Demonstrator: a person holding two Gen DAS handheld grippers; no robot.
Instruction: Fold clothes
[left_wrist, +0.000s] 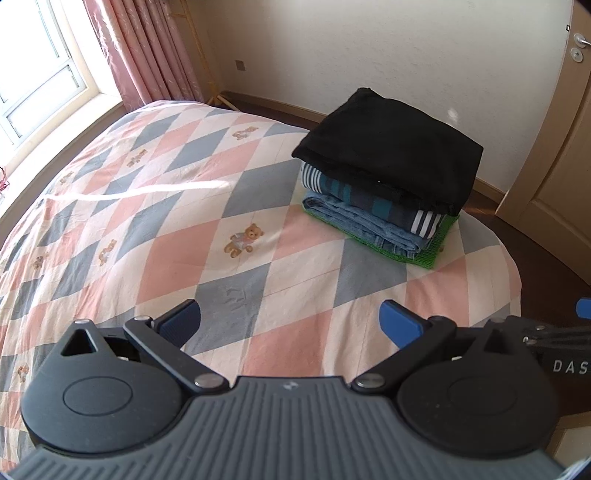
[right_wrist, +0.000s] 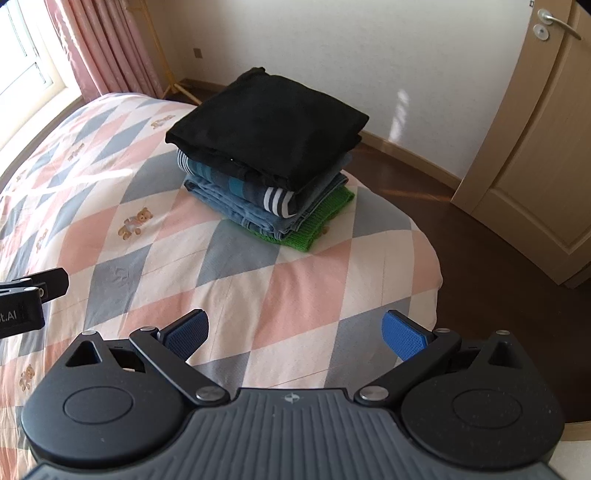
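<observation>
The black garment on top of the stack is covering most of the striped piece, the denim and the green knit beneath, so only their folded edges are showing. In the right wrist view the left gripper is being cut off by the left edge, its fingertips out of sight, and in the left wrist view the right gripper is running off the right edge. The door is being cropped at the right, and the small bear prints on the far-left bedspread are looking too blurred to make out.
</observation>
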